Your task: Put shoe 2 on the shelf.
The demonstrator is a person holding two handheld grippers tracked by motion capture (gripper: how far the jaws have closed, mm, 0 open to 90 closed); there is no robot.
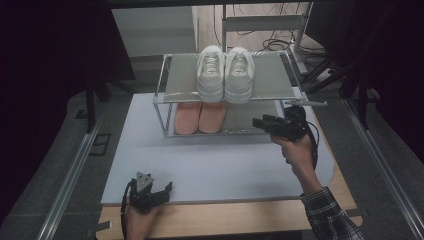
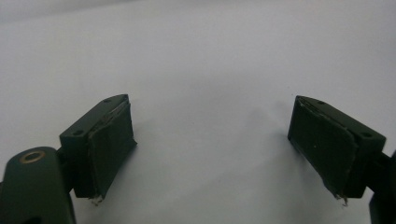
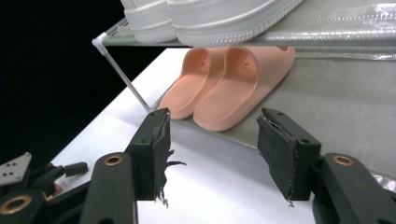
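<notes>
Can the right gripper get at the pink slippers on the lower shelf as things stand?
Probably yes. The right gripper is open, level with the rack's lower shelf and aimed at the pink slippers, with nothing between them. The upper shelf with the white sneakers sits above, limiting headroom.

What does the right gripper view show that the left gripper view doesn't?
The right gripper view alone shows the pink slippers on the rack's lower shelf, white sneaker soles above them, and the left gripper farther off. The left gripper view alone shows its own open jaws over bare mat. Both share open black jaws above the white mat.
</notes>
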